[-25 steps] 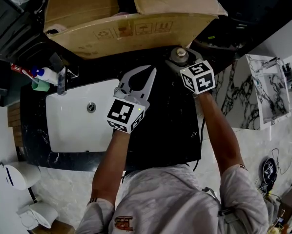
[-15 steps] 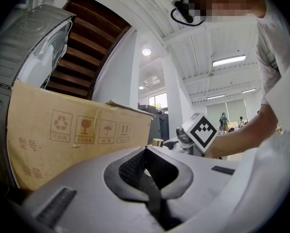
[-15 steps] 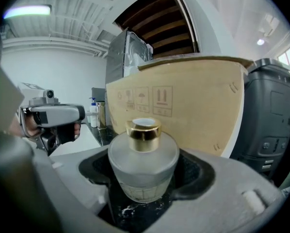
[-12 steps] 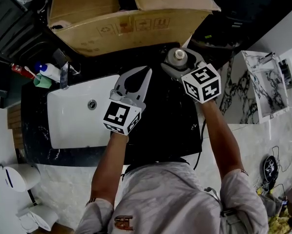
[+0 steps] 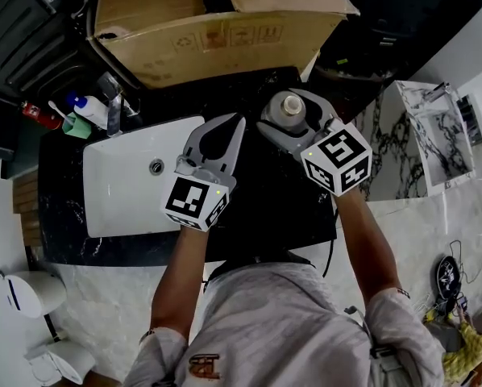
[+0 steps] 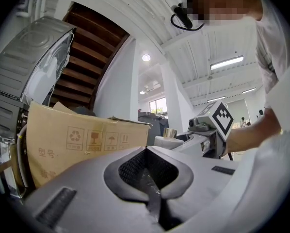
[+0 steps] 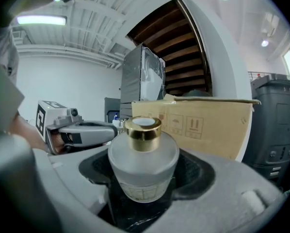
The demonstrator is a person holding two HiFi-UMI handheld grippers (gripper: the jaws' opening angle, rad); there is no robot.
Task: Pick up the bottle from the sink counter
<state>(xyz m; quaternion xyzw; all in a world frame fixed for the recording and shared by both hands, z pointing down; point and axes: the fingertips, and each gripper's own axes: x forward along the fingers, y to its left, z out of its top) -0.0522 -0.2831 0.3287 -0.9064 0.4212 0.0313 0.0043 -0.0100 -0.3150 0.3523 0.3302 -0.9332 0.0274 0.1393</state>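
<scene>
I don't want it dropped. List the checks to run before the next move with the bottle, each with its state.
1. Bottle seated between the jaws of the right gripper, pads on both sides: ok.
2. Bottle upright, gold cap on: ok.
3. Bottle clear of the counter: cannot tell.
4. Left gripper shut, empty, apart from the bottle: ok.
5. Cardboard box apart from the bottle: ok.

A white sink (image 5: 120, 208) is set into a black stone tabletop (image 5: 281, 224), with a faucet (image 5: 112, 103) at the sink's far rim. Beyond the sink stands a large cardboard box (image 5: 217, 31). Right of the sink, past the tabletop's edge, lies pale marble-veined floor (image 5: 418, 232). Higher up beyond the sink are a wooden staircase underside (image 6: 87, 57), white walls (image 6: 117, 89), a window (image 6: 158, 106) and lit ceiling strip lights (image 6: 226, 62).
</scene>
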